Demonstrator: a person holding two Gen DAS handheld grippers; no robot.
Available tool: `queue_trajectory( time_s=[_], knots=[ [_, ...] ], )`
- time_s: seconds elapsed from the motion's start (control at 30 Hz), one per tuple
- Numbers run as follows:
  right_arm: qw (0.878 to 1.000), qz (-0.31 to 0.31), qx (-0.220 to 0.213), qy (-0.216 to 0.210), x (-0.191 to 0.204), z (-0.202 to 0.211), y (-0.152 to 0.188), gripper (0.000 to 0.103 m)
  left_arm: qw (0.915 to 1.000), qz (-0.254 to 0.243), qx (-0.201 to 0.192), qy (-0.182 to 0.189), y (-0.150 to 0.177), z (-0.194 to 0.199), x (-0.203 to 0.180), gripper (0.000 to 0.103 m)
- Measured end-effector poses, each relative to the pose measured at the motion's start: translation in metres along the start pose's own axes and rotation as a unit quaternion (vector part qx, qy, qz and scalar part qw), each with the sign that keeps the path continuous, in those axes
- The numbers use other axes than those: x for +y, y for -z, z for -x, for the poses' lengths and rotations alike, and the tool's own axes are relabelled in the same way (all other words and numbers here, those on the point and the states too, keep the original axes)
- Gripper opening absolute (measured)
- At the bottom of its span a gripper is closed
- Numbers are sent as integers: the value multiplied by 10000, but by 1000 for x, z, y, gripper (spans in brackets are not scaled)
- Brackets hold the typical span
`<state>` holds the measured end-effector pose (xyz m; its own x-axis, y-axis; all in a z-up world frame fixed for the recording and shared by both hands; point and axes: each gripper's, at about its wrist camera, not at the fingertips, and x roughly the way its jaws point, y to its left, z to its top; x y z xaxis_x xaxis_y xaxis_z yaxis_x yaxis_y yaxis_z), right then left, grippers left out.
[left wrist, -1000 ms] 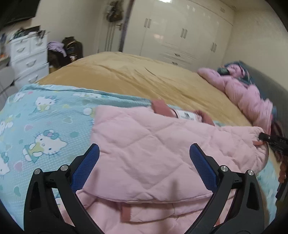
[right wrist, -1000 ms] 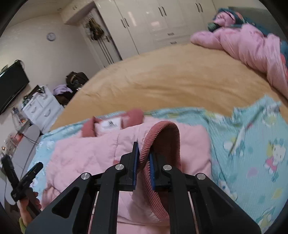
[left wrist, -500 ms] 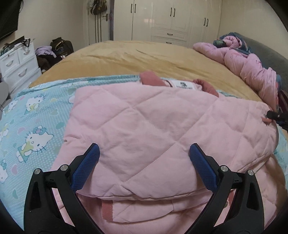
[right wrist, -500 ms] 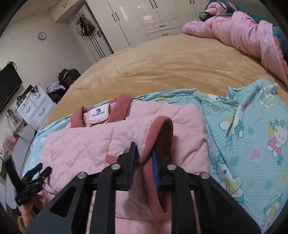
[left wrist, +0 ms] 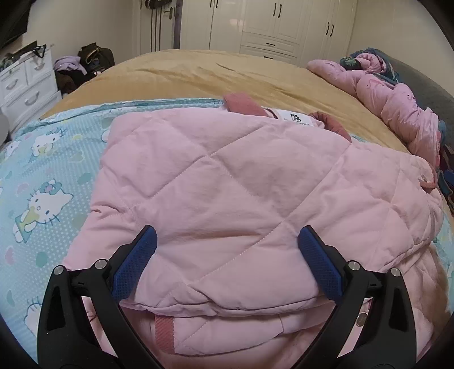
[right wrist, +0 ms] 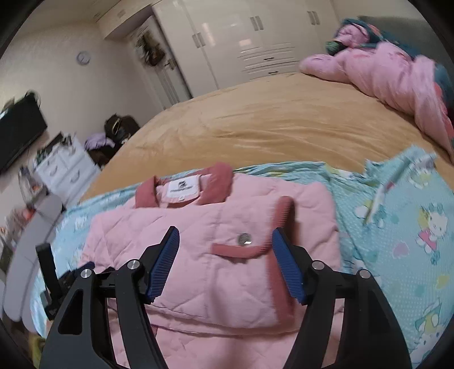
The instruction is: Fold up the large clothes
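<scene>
A pink quilted jacket (left wrist: 235,193) with a darker pink collar and a white label lies folded on a teal Hello Kitty sheet (left wrist: 42,181). My left gripper (left wrist: 227,264) is open and empty, hovering over the jacket's near folded edge. In the right wrist view the jacket (right wrist: 215,255) shows a pocket flap with a silver snap and a ribbed cuff (right wrist: 283,210) lying on it. My right gripper (right wrist: 225,264) is open and empty just above the pocket. The left gripper (right wrist: 54,281) shows at the jacket's left side.
The sheet (right wrist: 397,227) lies on a tan bedspread (left wrist: 227,76). A pink duvet (left wrist: 397,99) is heaped at the far right. A white drawer unit (left wrist: 25,82) and bags stand left of the bed, white wardrobes (left wrist: 283,25) behind.
My right gripper has opened and let go of the ribbed cuff, which now lies on the jacket. The left gripper stayed open while its view swung towards the jacket.
</scene>
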<state>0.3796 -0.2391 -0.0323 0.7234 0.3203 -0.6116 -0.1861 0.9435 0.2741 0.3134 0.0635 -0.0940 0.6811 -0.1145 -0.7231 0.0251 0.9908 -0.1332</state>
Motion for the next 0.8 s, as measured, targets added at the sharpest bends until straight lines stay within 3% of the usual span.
queue_trajectory(
  time_s=[0.2,0.4,0.67,0.8],
  knots=[
    [9979,250,570,202,17,-37,7,72,9999,76,14,92,2,-1,3,94],
    [9915,6,1248,376,2,-79,28,78,9999,92,35,126,1,0,4,94],
    [9910,33,1145,691,2,-100,43,82,9999,87,42,132,1,0,4,94],
    [9926,-175,1081,532,0,-89,42,82,10000,35,37,78,0,1,3,94]
  ],
)
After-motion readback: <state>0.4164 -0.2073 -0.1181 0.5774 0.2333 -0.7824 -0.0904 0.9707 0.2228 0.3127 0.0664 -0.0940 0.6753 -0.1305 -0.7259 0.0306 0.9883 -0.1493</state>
